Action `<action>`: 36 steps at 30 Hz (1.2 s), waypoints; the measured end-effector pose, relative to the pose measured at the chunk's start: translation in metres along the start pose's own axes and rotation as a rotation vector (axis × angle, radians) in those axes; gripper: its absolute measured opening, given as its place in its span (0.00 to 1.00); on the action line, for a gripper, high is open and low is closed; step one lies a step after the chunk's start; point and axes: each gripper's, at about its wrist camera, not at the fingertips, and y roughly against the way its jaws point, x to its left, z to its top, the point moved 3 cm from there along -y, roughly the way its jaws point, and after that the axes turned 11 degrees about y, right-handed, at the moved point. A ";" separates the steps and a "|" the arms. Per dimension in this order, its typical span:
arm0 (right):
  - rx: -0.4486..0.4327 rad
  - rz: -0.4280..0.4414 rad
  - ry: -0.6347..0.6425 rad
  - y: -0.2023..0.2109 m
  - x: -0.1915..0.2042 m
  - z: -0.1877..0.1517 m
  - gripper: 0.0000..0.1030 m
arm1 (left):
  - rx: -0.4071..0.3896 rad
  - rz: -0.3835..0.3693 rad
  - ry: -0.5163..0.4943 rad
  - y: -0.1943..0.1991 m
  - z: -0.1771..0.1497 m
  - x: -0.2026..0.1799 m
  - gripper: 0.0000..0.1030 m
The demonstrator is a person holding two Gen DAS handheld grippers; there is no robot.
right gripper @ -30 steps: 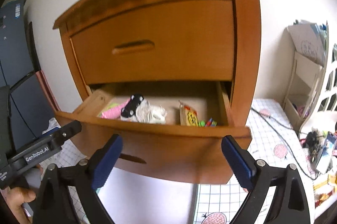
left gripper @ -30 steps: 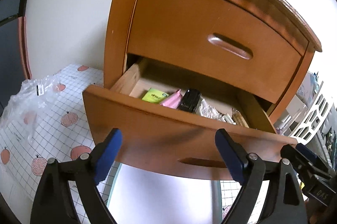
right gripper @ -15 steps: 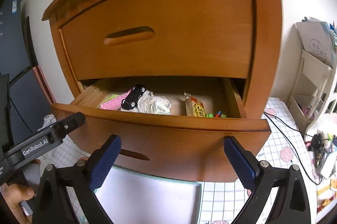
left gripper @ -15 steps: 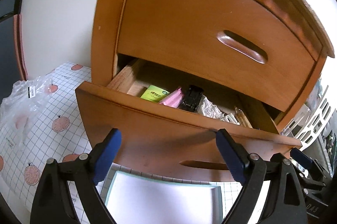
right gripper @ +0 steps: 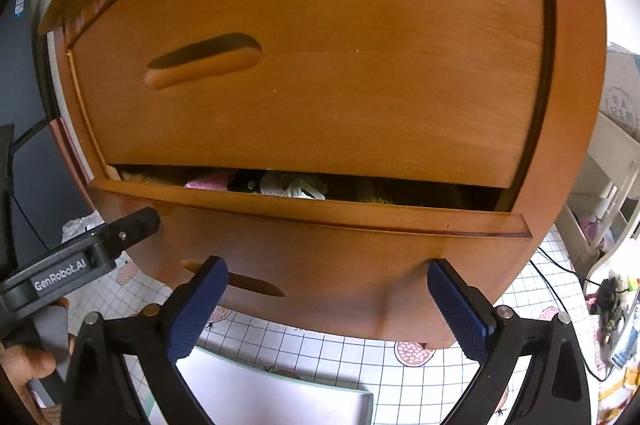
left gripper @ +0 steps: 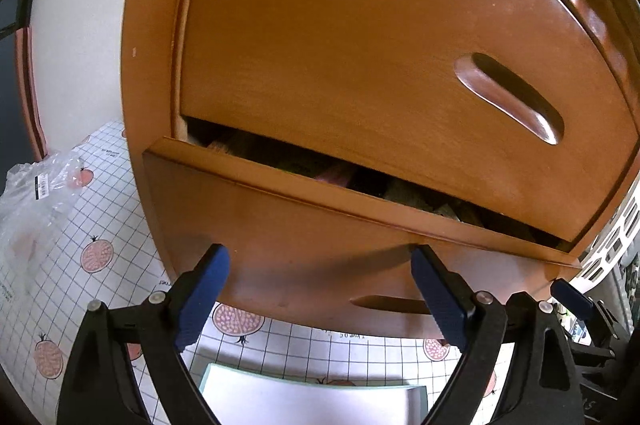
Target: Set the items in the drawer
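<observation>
Both tools are right up against the lower drawer (left gripper: 320, 225) front. The left tool (left gripper: 320, 289) is spread wide, nothing between its blue pads (left gripper: 200, 289), and their tips seem to meet the wood, though the contact itself is hard to judge. The right tool (right gripper: 324, 301) is also wide and its jaws are opening, empty as well, tips at the same drawer front (right gripper: 320, 257).

The drawer is open only a slit, just ahead of and above both tools. Most of its contents are lost in shadow: from the right tool's camera a pink packet (right gripper: 208, 180), something black (right gripper: 244, 182) and a crumpled white wrapper (right gripper: 292, 185) peek out; the rest is too dark to name.

The upper drawer (right gripper: 320, 65) is closed. Below the tools, the checked counter (right gripper: 400, 377) and a pale tray (left gripper: 312, 401) are cut off by the frame edge. A hand (right gripper: 28, 365) grips the left tool's handle, only partly seen.
</observation>
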 end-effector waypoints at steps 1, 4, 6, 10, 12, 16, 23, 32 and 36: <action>-0.001 -0.001 -0.001 -0.002 0.000 0.001 1.00 | -0.001 0.000 -0.001 -0.002 0.001 0.000 0.90; 0.000 -0.002 0.007 -0.003 0.005 -0.001 1.00 | -0.003 0.001 0.000 -0.003 0.001 -0.002 0.91; 0.008 0.005 0.010 -0.004 0.005 -0.002 1.00 | 0.008 0.013 0.003 -0.004 0.001 -0.003 0.91; 0.018 0.009 -0.001 -0.002 0.005 -0.006 1.00 | 0.010 0.006 0.025 0.003 -0.004 -0.003 0.91; 0.023 0.008 0.006 0.002 0.006 -0.010 1.00 | 0.012 0.014 0.016 0.009 -0.005 -0.003 0.91; 0.023 0.010 0.008 0.020 0.012 -0.021 1.00 | -0.003 0.024 -0.003 0.030 -0.014 -0.005 0.91; 0.034 0.024 0.005 0.050 0.018 -0.041 1.00 | -0.028 0.062 -0.015 0.065 -0.037 0.004 0.91; 0.066 0.016 -0.010 0.085 0.026 -0.074 1.00 | -0.042 0.130 -0.010 0.109 -0.070 0.023 0.91; 0.084 0.006 -0.043 0.097 0.026 -0.094 1.00 | -0.043 0.162 -0.040 0.120 -0.079 0.025 0.91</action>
